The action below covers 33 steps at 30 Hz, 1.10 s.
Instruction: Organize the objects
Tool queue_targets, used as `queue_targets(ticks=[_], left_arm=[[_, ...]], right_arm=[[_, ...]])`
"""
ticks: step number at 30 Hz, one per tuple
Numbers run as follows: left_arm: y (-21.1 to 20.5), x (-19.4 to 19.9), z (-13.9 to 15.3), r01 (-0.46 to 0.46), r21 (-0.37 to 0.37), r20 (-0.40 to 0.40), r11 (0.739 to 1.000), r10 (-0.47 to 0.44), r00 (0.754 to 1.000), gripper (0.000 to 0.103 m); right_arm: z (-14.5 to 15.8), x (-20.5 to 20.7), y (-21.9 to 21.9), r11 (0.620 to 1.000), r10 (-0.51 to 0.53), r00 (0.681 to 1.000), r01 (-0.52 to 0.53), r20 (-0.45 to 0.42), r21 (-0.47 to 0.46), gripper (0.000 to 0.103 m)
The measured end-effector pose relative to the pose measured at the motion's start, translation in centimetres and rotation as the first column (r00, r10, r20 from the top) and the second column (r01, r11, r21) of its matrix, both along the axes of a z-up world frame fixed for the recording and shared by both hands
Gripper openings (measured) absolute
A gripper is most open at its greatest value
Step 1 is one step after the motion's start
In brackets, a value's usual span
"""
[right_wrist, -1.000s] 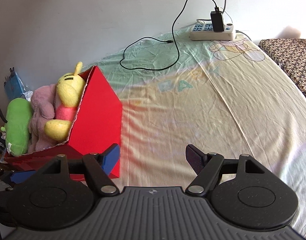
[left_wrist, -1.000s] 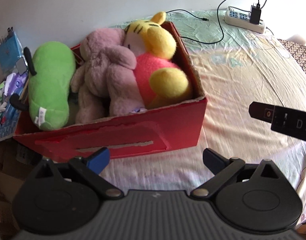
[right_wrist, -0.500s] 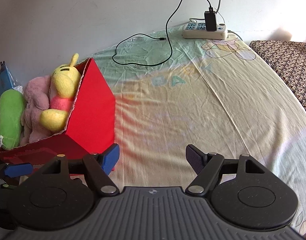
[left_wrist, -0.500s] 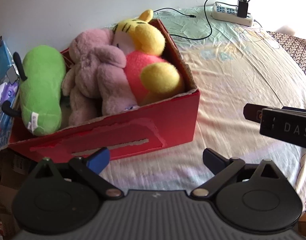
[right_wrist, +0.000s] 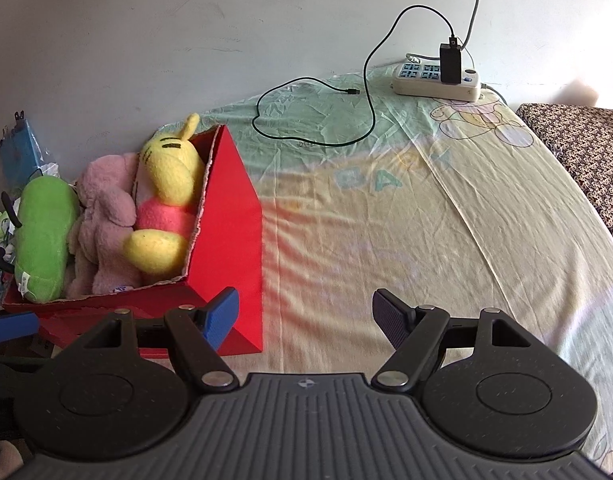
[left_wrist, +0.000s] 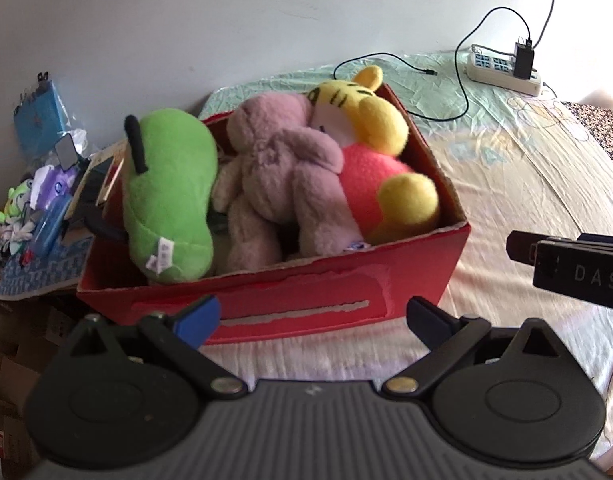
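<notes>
Left wrist view: red box [left_wrist: 338,280] is seen on the bed sheet [left_wrist: 526,200], packed with three plush toys – green plush [left_wrist: 168,196], pink bear [left_wrist: 282,184], yellow-and-red tiger plush [left_wrist: 370,156]. All three sit inside the box walls, crowded against one another. Left gripper [left_wrist: 312,316] is spread wide, nothing between the jaws, held just short of the box's near wall.

Right wrist view: right gripper [right_wrist: 306,314] is likewise wide open and empty, hovering over bare sheet beside the box's right-hand corner. No loose toy is visible on the sheet; only a power strip [right_wrist: 436,80] and a cable [right_wrist: 318,120] lie at the far end.

Step judged: stowing looks done, task near its end. If anything remains, the box itself would probably need grasping by its walls with both grippers, or the clutter [left_wrist: 38,216] left of the box would be addressed. Which one cannot be told.
</notes>
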<state>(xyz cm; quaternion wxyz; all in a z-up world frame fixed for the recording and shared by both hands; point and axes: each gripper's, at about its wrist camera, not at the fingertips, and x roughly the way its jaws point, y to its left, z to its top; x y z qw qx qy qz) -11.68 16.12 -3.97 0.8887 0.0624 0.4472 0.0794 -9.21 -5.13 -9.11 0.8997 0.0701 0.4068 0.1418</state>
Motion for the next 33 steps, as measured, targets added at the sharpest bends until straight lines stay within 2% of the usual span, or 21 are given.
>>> queue_targets(ticks=[11,18,33], left_arm=[[2.7,-0.1,2.0,-0.067,-0.022,0.05,0.998,0.068,0.996,0.1],[3.8,0.7,3.0,-0.099,-0.001,0.077,0.995,0.099,0.992,0.1],[7.1,0.6,1.9,-0.165,0.006,0.052,0.986,0.165,0.985,0.103]], right_arm=[[2.1,0.0,1.4,1.0,0.007,1.0,-0.007,0.031,0.023,0.076],[3.6,0.1,3.3,0.999,0.036,0.997,-0.038,0.072,0.026,0.078],[3.3,0.1,6.3,0.999,0.051,0.997,-0.051,0.064,-0.012,0.082]])
